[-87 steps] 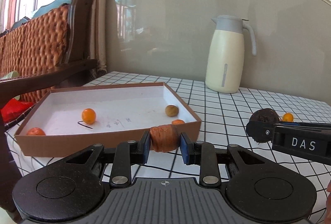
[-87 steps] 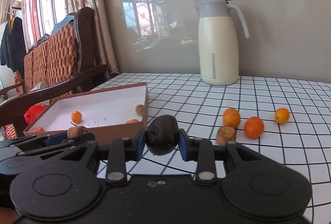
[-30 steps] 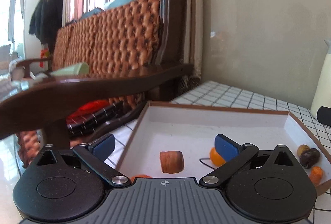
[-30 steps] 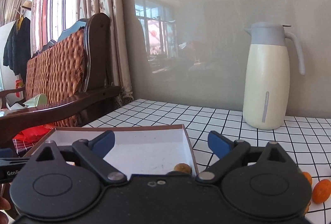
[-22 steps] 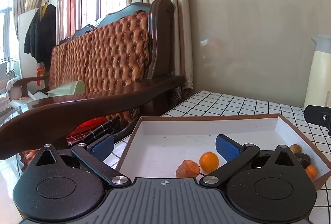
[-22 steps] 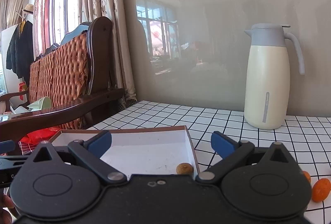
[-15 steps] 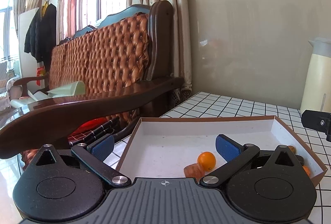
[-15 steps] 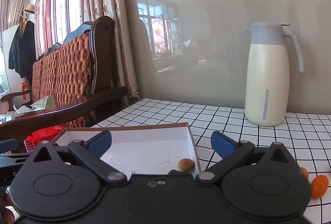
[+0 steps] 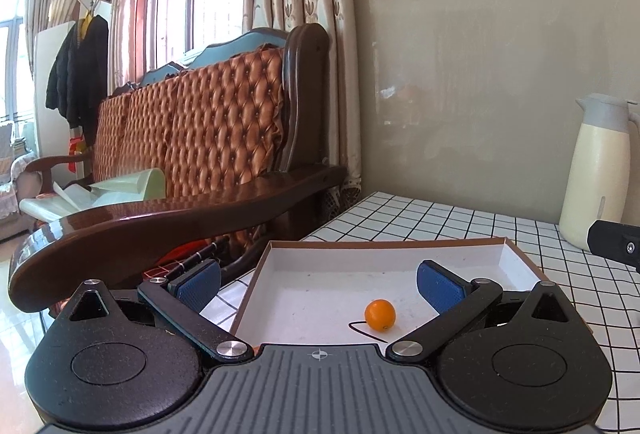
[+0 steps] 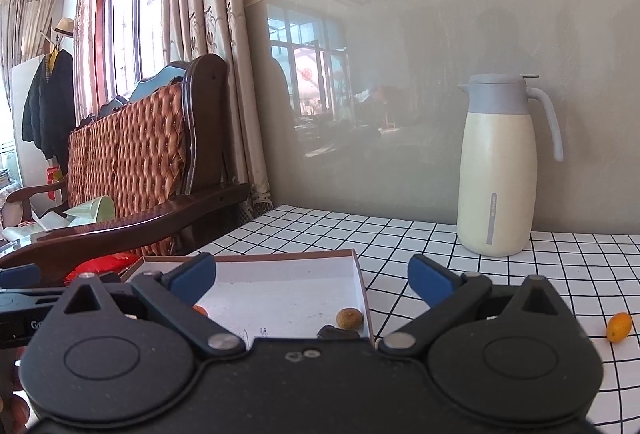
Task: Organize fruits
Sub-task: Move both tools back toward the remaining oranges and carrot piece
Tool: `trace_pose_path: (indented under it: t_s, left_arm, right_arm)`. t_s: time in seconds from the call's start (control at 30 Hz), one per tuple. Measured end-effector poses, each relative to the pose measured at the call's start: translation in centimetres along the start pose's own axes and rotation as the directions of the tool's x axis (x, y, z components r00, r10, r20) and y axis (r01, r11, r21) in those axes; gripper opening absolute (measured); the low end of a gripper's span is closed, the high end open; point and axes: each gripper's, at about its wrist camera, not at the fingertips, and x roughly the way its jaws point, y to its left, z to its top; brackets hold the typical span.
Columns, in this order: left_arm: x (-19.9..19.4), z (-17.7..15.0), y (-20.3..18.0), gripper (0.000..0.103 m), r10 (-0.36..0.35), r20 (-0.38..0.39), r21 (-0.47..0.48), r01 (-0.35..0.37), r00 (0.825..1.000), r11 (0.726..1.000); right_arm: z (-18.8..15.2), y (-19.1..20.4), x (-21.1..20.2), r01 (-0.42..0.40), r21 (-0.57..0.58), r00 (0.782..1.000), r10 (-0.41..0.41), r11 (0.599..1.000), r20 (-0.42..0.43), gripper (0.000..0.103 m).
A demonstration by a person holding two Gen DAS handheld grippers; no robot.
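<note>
Left tool (image 9: 318, 284) and right tool (image 10: 312, 280) both spread wide — nothing gripped, orange fruit (image 9: 380, 315) in box (image 9: 384, 254)

My left gripper (image 9: 318, 280) and right gripper (image 10: 312, 276) look alike: black arms with silver pivot screws, blue textured pads (image 9: 438, 286), round black discs, and a ribbed grey plate marked with a crosshair.

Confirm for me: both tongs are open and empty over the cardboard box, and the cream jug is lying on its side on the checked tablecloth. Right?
Not quite. The cream jug stands upright on the checked tablecloth, as the right wrist view shows. The rest holds: the left tongs and right tongs are open and empty over the cardboard box.
</note>
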Motion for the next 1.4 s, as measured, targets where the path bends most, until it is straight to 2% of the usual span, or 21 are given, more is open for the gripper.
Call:
trace_pose_path:
  t_s: [0.47,0.8,0.97,1.4]
  left_arm:
    - [-4.1,-0.4,-1.7,0.103,-0.061,0.012,0.039,0.060,0.998,0.997]
    - [-6.0,-1.8,-4.1,0.103,-0.138,-0.001,0.077,0.137,0.990,0.988]
    - [-6.6,-2.7,-6.2,0.103,-0.196,-0.014,0.103,0.196,0.981,0.975]
    - [-7.2,-4.0,-13.1,0.103,-0.345,-0.054,0.159,0.349,0.937,0.923]
  right_arm:
    - [-1.2,-1.9,-4.5,0.016,0.008,1.000,-0.016,1.000,0.008,0.097]
    - [-2.9,-4.4,-6.6,0.073,0.037,0.997,-0.073,0.997,-0.004,0.097]
    - [-3.9,-5.8,-7.3,0.118,0.040,0.993,-0.117,0.992,-0.019,0.097]
    - [-5.5,-11.7,-8.8,0.267,0.100,0.964,-0.263,0.959,-0.046,0.097]
